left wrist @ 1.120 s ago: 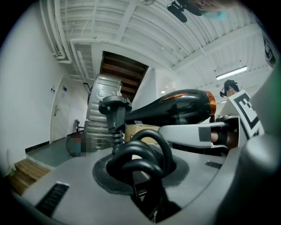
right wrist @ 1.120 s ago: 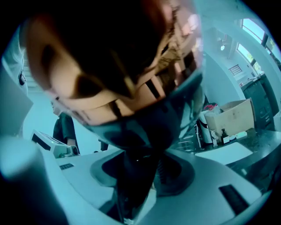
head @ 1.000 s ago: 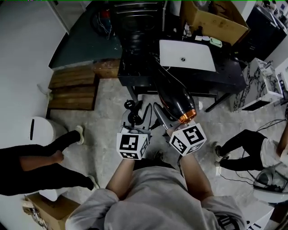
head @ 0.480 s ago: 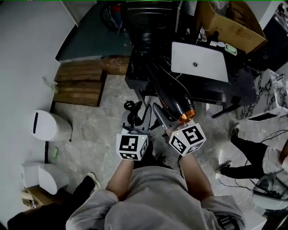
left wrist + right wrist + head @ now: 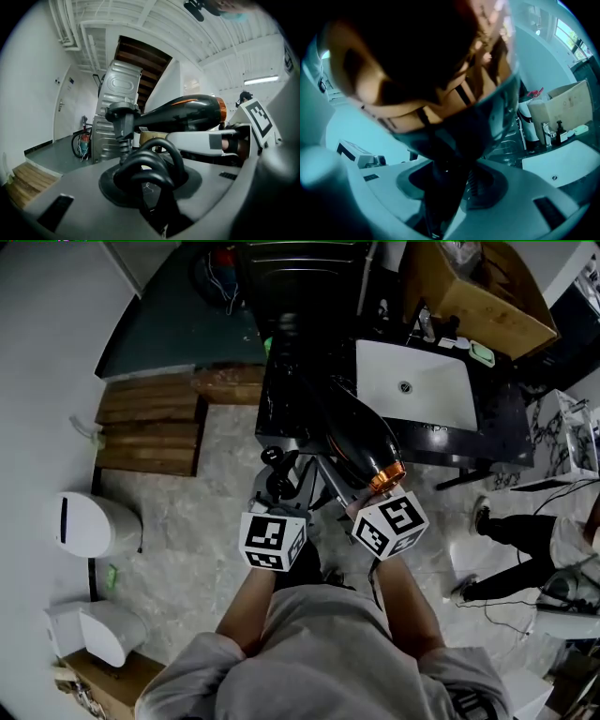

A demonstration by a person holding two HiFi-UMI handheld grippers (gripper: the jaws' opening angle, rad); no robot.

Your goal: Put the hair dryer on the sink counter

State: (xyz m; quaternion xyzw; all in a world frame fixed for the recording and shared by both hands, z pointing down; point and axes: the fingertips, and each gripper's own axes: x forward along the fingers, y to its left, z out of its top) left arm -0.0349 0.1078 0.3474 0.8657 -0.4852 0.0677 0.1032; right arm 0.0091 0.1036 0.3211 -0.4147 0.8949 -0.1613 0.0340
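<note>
The black hair dryer [image 5: 361, 442] with an orange ring at its rear hangs level in front of me, its nose over the near edge of the black sink counter [image 5: 291, 399]. My right gripper [image 5: 352, 493] is shut on its handle [image 5: 443, 187]; the dryer's body [image 5: 440, 70] fills the top of the right gripper view. My left gripper [image 5: 281, 486] is shut on the coiled black cord [image 5: 147, 171], and the plug [image 5: 123, 117] sticks up beyond the jaws. The white basin [image 5: 417, 385] sits in the counter to the right of the dryer.
Small bottles and a soap dish [image 5: 459, 338] stand behind the basin, beside a cardboard box [image 5: 478, 287]. Wooden planks [image 5: 150, 423] and white bins [image 5: 89, 521] lie to the left on the floor. A person's legs [image 5: 525, 526] are at the right. A metal appliance [image 5: 115, 103] stands ahead.
The counter and basin have come nearer, and the dryer's nose now overlaps the counter edge. The legs at the left have left the view. Both grips look unchanged.
</note>
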